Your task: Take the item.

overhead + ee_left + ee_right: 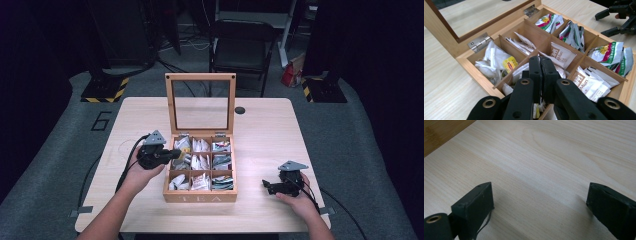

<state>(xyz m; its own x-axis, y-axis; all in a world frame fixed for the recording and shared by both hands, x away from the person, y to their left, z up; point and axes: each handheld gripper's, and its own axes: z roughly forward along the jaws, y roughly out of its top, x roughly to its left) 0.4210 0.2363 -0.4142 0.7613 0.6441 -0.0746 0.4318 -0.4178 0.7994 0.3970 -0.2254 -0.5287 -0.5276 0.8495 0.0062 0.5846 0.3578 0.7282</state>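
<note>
Left to right. The left gripper (540, 62) reaches into the middle-left compartment of the open tea box (200, 197), its jaws pressed together with the tips among the white tea packets (521, 71); whether a packet edge is pinched between them cannot be told. No packet lies outside the box, so judged from this the removal is barely begun. Beyond the fingertips lie further filled compartments and the raised glass lid (200, 102). The right gripper (274, 186) rests on the table (554, 157) right of the box, jaws spread wide, holding nothing.
</note>
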